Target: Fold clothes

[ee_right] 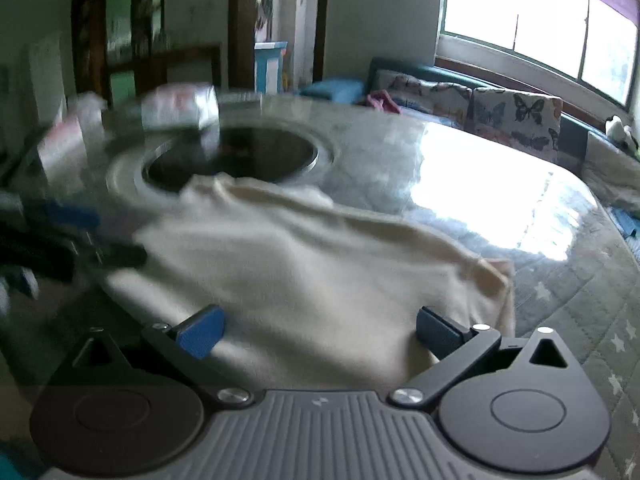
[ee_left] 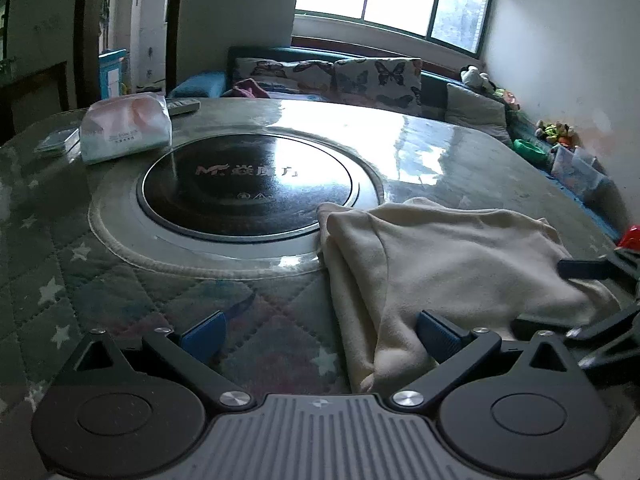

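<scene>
Round table under star-quilted cover and clear sheet (ee_left: 60, 240), black round cooktop (ee_left: 248, 192) sunk in its middle. Cream folded fabric garment (ee_left: 440, 264) spread near the front edge, touching the cooktop rim. White tissue pack (ee_left: 126, 130) far left. Left gripper (ee_left: 320, 336) spread wide over the garment's edge; right gripper (ee_right: 320, 332) likewise wide, empty.

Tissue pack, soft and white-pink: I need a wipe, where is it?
Left wrist view: the tissue pack lies far left on the table, beside the round black cooktop.
</scene>
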Motion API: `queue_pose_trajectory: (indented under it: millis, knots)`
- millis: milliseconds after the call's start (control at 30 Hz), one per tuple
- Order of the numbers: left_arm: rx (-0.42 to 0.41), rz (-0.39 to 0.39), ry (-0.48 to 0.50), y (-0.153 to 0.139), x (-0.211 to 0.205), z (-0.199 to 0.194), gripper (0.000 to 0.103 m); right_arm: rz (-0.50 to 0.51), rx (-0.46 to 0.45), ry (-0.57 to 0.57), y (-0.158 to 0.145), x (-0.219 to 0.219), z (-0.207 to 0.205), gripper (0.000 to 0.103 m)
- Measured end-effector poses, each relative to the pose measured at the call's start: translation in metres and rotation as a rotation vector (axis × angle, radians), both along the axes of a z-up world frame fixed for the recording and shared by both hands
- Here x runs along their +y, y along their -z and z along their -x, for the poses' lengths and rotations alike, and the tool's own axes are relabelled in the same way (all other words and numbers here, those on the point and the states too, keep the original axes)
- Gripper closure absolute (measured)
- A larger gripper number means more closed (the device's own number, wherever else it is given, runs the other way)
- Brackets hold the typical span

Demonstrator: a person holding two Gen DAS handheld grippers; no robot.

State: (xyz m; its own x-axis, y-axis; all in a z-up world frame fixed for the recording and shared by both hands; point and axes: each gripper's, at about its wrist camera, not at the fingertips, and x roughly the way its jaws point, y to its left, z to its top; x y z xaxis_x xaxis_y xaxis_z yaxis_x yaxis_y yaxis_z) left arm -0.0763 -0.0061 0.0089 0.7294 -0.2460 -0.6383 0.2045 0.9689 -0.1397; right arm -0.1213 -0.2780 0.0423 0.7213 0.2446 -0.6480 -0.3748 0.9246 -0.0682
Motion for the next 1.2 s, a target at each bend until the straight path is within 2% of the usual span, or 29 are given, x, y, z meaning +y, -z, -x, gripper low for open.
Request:
queue_pose_trajectory:
  millis: [267, 500, 667, 833, 933, 1000, 1100, 1200]
  knots:
    - [0.007, 0.046, 0.026, -0.005, 0.012, -0.006, 0.0, 0.053, -0.064, 0.006, -0.019, 0.024, 0.009, 0.0]
    - [0.016, 0.053, 0.067, -0.004, 0.02, -0.005, 0.0, 0.12, -0.01, -0.045, -0.008, 0.058, -0.002, 0.0]
    - [0.024, 0.056, 0.086, -0.005, 0.023, -0.005, 0.0, 0.085, -0.014, -0.053, -0.024, 0.056, -0.016, 0.0]
    - [0.018, 0.056, 0.077, -0.004, 0.024, -0.005, 0.0, 0.168, -0.097, 0.058, -0.027, 0.052, -0.034, 0.0]
    - [0.012, 0.057, 0.069, -0.004, 0.024, -0.004, 0.0, 0.211, -0.044, 0.091, -0.014, 0.043, -0.048, 0.0]
    - [0.01, 0.052, 0.065, -0.004, 0.023, -0.004, 0.0, 0.191, -0.035, 0.096, -0.009, 0.038, -0.052, 0.0]
    - [0.013, 0.043, 0.059, -0.004, 0.022, -0.004, 0.0, 0.149, -0.039, 0.096, -0.015, 0.035, -0.055, 0.0]
    - [0.015, 0.035, 0.047, -0.004, 0.02, -0.005, 0.0, 0.158, -0.05, 0.108, -0.016, 0.034, -0.068, 0.0]
